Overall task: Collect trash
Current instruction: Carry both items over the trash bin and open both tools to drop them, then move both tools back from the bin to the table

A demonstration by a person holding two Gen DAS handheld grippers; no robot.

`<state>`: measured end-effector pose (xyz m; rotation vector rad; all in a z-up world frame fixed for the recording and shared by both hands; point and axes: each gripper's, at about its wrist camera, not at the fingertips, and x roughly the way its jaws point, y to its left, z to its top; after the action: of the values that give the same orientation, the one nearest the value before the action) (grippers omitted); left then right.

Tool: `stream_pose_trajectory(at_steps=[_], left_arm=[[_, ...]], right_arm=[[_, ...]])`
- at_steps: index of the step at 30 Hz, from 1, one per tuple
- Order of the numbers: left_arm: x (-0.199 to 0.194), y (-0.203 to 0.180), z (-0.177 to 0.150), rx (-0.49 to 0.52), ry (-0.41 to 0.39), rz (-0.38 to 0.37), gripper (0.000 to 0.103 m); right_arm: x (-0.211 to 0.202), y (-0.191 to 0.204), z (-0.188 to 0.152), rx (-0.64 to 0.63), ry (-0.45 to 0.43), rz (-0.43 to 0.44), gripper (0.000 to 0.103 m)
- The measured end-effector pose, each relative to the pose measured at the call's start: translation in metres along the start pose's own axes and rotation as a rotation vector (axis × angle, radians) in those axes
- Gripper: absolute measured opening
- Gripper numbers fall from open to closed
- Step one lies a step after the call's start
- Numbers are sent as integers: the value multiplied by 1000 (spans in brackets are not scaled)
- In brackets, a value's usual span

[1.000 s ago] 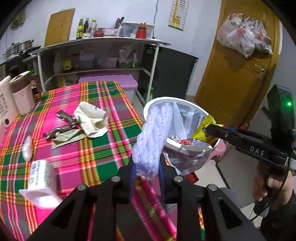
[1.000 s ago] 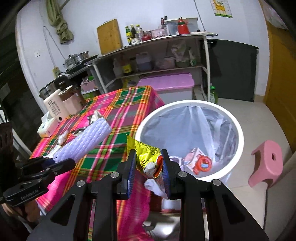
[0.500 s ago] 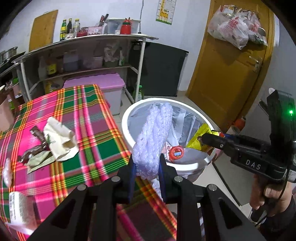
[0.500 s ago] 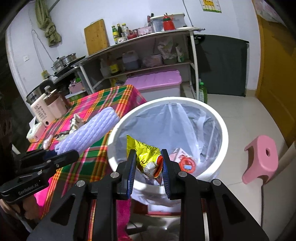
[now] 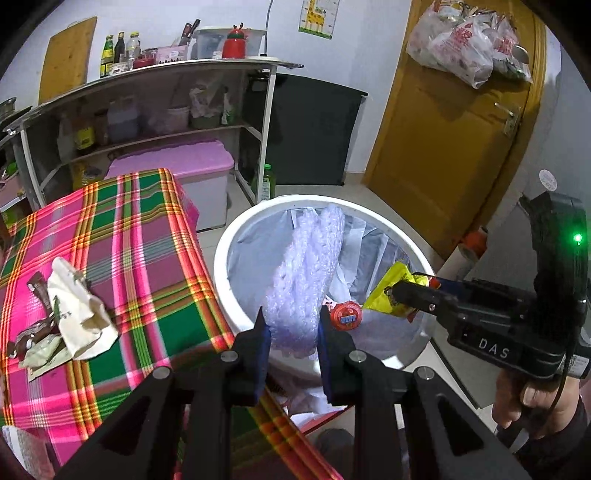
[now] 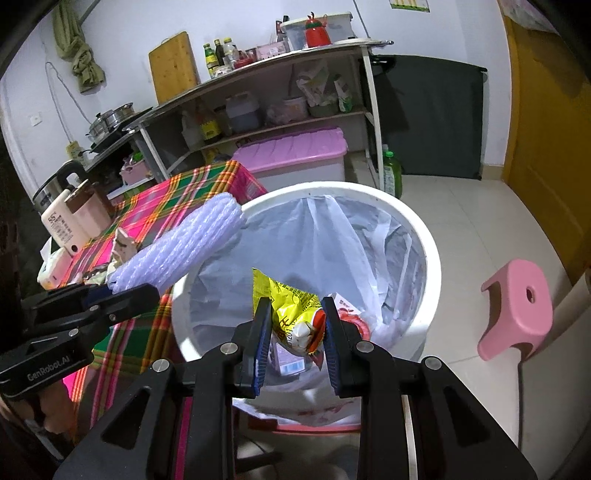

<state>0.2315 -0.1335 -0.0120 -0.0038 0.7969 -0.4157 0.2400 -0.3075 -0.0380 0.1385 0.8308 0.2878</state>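
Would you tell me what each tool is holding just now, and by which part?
The left tool grips the purple foam net sleeve by its near end. The right tool pinches the yellow snack wrapper at its crumpled lower part, above the bin.

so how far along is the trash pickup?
Done: a red-lidded cup lies in the lined bin. In hand: left gripper holds purple foam netting, right gripper a yellow snack wrapper, both over the bin. Left: crumpled paper and wrappers on the tablecloth.

White walls (image 6: 122, 33), yellow door (image 5: 439, 144)
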Motion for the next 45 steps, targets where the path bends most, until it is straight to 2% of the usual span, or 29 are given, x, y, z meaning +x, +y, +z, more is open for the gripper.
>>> stream_pose_trajectory(at_steps=[4, 8, 10, 24, 45], left_arm=[[6, -2, 3, 4, 8, -2, 29], [9, 0, 3, -2, 10, -5, 43], [9, 1, 3, -6, 11, -6, 43], [-13, 5, 1, -27, -33, -4, 43], [-74, 18, -23, -66, -103, 55, 43]], right_arm=[[7, -2, 2, 2, 15, -11, 30], [8, -3, 3, 2, 9, -25, 36], [8, -3, 3, 4, 1, -23, 44], [-7, 12, 1, -35, -24, -29, 44], [-53, 68, -8, -151, -83, 12, 44]])
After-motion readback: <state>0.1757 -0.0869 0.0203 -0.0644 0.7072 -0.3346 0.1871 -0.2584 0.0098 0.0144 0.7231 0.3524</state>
